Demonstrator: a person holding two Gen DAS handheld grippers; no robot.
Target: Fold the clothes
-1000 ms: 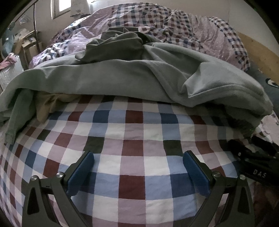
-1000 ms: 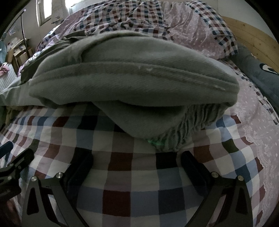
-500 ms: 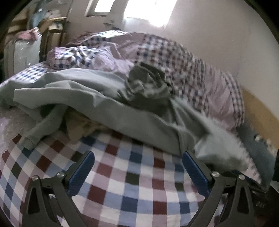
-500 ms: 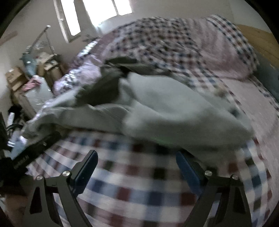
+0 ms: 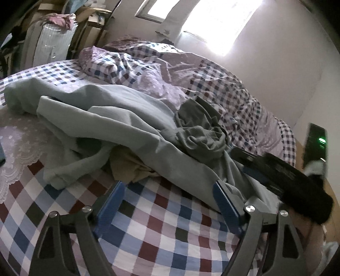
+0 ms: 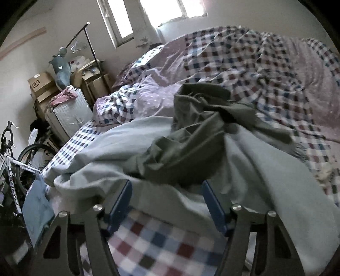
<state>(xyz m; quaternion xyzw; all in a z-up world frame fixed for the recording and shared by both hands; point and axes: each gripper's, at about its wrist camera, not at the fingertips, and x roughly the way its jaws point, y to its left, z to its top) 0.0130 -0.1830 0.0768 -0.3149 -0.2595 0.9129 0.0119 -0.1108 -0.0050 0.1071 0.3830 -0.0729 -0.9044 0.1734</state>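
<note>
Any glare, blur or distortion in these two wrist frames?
Left wrist: window blown out, fisheye bends the checked sheet, sharp elsewhere. Right wrist: motion blur smears the dark green garment and the sheet near the fingers; windows glare.

From the left wrist view, a spread garment (image 5: 119,110) lies across the bed (image 5: 170,233) from nine o'clock to four o'clock, with a crumpled garment (image 5: 199,131) on top of it toward two o'clock. A smaller cloth (image 5: 129,167) sits tucked under the spread garment's near edge at the centre. Behind the pile, at twelve o'clock, lies the rumpled duvet (image 5: 191,74). A suitcase (image 5: 51,44) stands off the bed at eleven o'clock. From the right wrist view, the crumpled garment (image 6: 197,138) rests on the spread garment (image 6: 265,180) at the centre, cardboard boxes (image 6: 40,85) stack at ten o'clock, and a bicycle (image 6: 12,165) stands beside the bed at eight o'clock.
</note>
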